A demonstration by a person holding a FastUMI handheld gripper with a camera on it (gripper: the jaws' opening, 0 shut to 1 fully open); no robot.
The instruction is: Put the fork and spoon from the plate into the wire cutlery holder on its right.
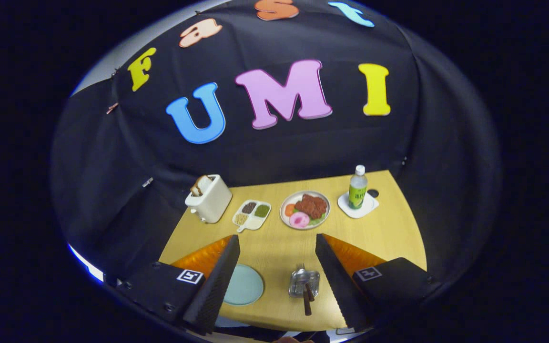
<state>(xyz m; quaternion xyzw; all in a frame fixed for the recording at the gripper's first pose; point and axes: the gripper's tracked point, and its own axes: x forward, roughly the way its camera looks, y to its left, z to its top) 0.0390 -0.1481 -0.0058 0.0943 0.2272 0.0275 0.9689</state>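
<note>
Between the wide-open, empty fingers (277, 247), the pale blue plate (243, 285) lies bare on the wooden desk (389, 233) by the left one, while the wire cutlery holder (303, 282) near the right one apparently holds dark-handled utensils (307, 301).

Wood table (389, 228), black cloth wall behind. At far edge, in a row from left: white toaster (209, 198) w/ bread slice (202, 185) standing up in slot; beside it white divided tray (252, 214) w/ dark, green and pale fillings; then round dish (305, 210) w/ meat, carrot, pink slice; then green bottle (358, 187), white cap, upright on white coaster (369, 206).
</note>
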